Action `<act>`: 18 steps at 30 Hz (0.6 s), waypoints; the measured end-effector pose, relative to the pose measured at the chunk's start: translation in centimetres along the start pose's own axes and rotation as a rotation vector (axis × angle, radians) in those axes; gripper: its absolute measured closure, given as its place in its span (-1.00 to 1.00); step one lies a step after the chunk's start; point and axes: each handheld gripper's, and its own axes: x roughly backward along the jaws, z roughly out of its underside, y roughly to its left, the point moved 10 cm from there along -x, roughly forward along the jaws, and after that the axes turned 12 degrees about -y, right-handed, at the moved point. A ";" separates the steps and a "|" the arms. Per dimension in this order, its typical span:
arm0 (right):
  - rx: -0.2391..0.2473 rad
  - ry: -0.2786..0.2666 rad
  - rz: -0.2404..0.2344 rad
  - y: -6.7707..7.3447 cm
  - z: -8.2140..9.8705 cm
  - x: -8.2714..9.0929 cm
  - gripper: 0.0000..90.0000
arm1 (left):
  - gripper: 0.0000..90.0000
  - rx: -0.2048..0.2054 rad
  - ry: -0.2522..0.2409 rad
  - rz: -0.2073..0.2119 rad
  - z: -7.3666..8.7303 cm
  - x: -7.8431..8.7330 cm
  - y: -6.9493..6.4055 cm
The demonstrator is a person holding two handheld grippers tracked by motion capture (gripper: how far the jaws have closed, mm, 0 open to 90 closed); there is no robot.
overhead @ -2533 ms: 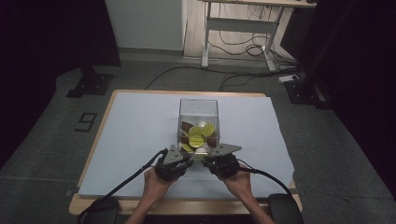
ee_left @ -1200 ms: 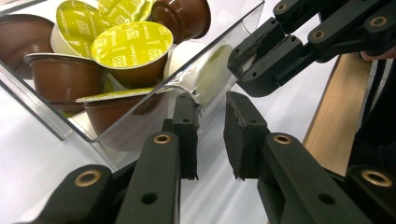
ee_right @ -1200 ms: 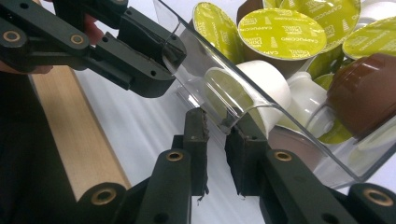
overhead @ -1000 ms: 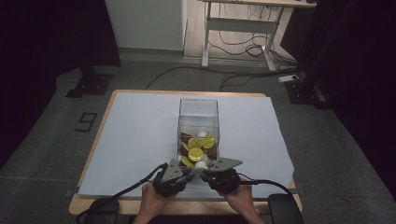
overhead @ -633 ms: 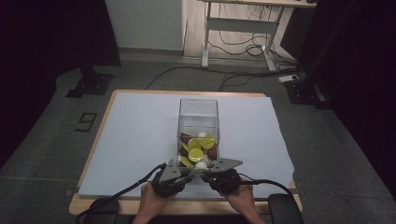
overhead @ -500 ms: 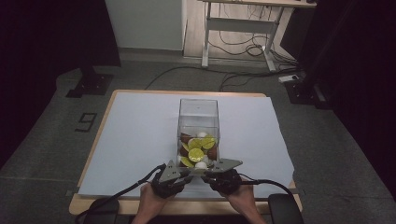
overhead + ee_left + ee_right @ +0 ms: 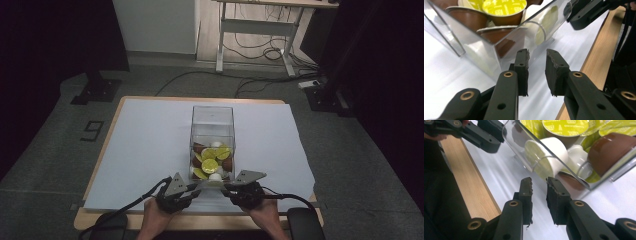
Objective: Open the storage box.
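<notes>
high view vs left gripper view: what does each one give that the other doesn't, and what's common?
High view alone: the whole table with its pale sheet, both hands, the desk and the cables on the floor behind.

Left gripper view alone: a close look at the left gripper, whose jaws have just been opening and stand slightly apart just short of the box wall with nothing between them, and the print on a yellow capsule lid.

Both: the clear plastic box of yellow, brown and white coffee capsules, the right gripper, the wooden table edge.
</notes>
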 end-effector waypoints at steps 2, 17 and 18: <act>-0.003 0.004 0.004 -0.2 0.2 0.2 0.62 | 0.59 0.007 0.004 -0.003 0.2 0.2 0.2; -0.015 0.048 0.053 -2.1 1.7 1.7 0.59 | 0.59 0.030 0.037 -0.041 1.1 1.8 2.7; -0.015 0.048 0.053 -2.1 1.7 1.7 0.59 | 0.59 0.030 0.037 -0.041 1.1 1.8 2.7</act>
